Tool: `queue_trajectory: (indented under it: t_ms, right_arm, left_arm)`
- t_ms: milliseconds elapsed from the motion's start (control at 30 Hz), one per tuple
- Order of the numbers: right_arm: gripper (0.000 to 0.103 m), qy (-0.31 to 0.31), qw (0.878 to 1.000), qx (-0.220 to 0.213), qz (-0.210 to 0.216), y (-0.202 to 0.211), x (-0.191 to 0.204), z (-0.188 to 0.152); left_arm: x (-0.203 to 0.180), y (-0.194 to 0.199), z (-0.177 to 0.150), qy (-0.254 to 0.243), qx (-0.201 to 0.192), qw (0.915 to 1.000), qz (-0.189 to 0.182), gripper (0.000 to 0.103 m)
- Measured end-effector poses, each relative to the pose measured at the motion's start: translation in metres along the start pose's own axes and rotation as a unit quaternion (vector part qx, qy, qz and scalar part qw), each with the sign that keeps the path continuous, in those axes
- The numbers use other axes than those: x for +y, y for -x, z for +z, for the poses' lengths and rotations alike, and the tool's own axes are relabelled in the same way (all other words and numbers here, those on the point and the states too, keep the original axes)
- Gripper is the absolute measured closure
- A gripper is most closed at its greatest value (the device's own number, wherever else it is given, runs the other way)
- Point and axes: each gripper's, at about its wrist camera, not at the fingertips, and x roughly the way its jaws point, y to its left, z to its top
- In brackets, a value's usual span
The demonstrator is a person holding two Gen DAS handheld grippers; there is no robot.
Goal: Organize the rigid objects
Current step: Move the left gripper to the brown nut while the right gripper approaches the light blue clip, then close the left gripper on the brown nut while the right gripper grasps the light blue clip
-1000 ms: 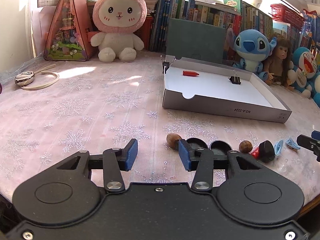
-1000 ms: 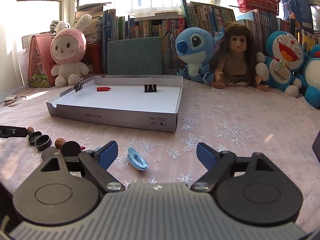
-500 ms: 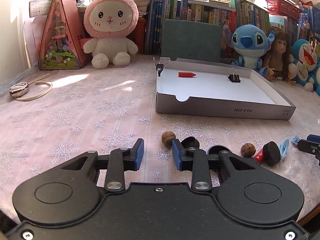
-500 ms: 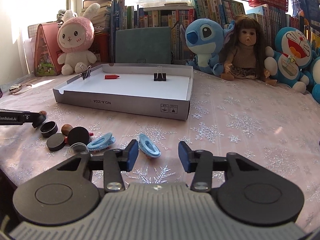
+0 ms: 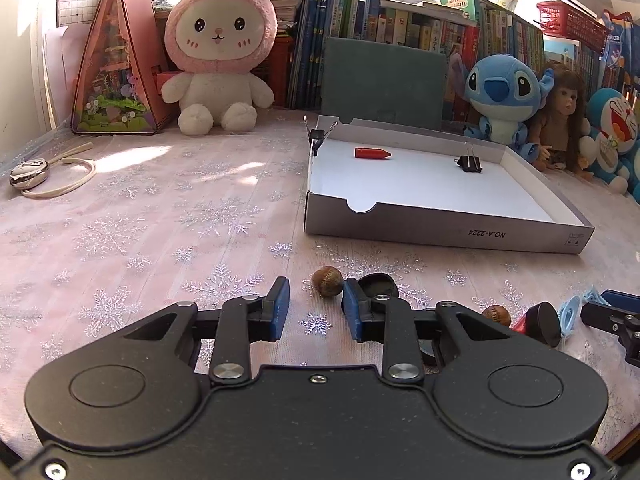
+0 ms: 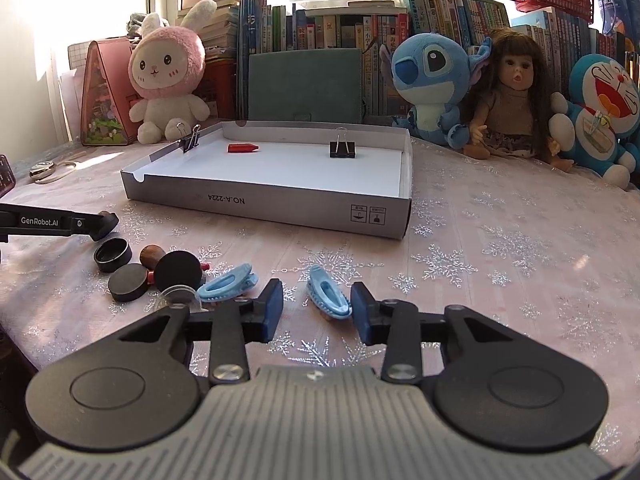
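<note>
A shallow grey box holds a red crayon and a black binder clip; a second clip grips its wall. My left gripper is open and empty, low over the cloth, with a brown nut just ahead of it. My right gripper is open with a blue hair clip lying between its fingertips. Another blue clip, black round lids and a second nut lie to its left.
Plush toys, a doll, a green folder and books line the back edge. A pink triangular house and a corded tape measure sit at the far left. The table's front edge is near the small objects.
Both grippers' jaws have narrowed from wide open. The right gripper has moved forward over the blue hair clip. The left has shifted slightly towards the nut.
</note>
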Motion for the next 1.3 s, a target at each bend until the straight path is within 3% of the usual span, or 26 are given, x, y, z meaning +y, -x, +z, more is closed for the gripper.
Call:
queue_trajectory:
  t_ms: [200, 533, 867, 1300]
  right_arm:
    - [0.06, 0.008, 1.0, -0.002, -0.002, 0.0, 0.002, 0.0]
    - [0.059, 0.0, 1.0, 0.0, -0.014, 0.002, -0.008, -0.001]
    - [0.059, -0.003, 1.0, -0.007, -0.022, 0.001, -0.009, -0.002]
    - [0.059, 0.002, 1.0, -0.008, -0.019, 0.0, -0.003, -0.002]
  left_arm:
    - [-0.001, 0.001, -0.001, 0.005, 0.0, 1.0, -0.004, 0.081]
    - [0.003, 0.002, -0.002, 0.006, 0.0, 1.0, 0.001, 0.081]
    - [0.015, 0.001, 0.006, 0.023, -0.009, 0.9989, 0.039, 0.081]
    - [0.002, -0.019, 0.012, 0.013, 0.002, 0.9996, 0.023, 0.081]
